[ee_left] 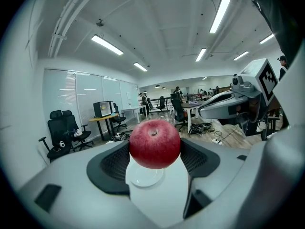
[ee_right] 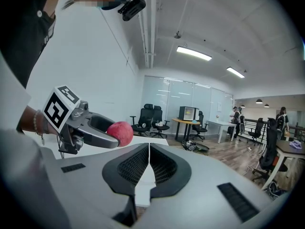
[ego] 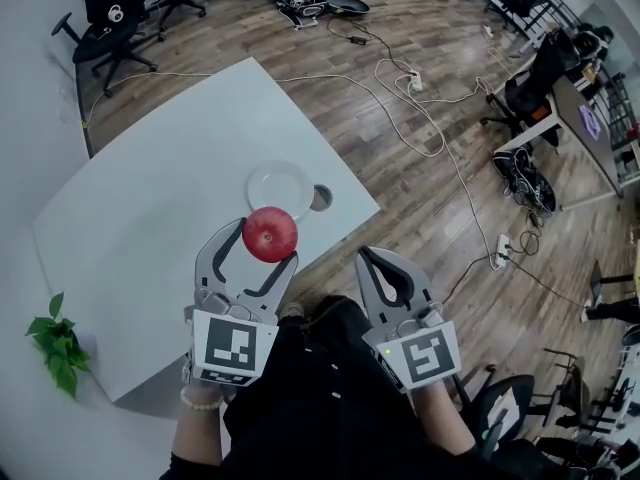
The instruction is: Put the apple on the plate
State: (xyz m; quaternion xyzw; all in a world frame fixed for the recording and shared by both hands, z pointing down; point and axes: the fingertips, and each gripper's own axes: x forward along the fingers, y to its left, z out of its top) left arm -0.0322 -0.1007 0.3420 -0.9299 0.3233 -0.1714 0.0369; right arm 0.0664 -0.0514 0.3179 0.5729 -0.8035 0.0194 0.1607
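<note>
Apple [ego: 270, 234], red and stem-end up, is pinched between the jaws of the left gripper [ego: 267, 243], held in the air over the white table [ego: 150, 198] just short of the white plate [ego: 278, 180]. The plate lies bare near the table's edge. The right gripper [ego: 368, 256] has its jaws pressed together on nothing, off the table's edge.

You held apple [ego: 269, 234]: red skin smooth, glossy, faint glint on top. Your left gripper [ego: 266, 244] was matt grey plastic; pads [ee_left: 114, 162] were black, finely ribbed, rubbery-looking. Your right gripper [ego: 364, 255] had same matt grey plastic shell, same ribbed black pads. Plate [ego: 283, 183] looked white, smooth, slight sheen. Table [ego: 140, 208] had pale, smooth, matt top. Floor [ego: 400, 158] was wood planks, satin finish. Your clothing [ego: 320, 388] was matt black cloth.
</note>
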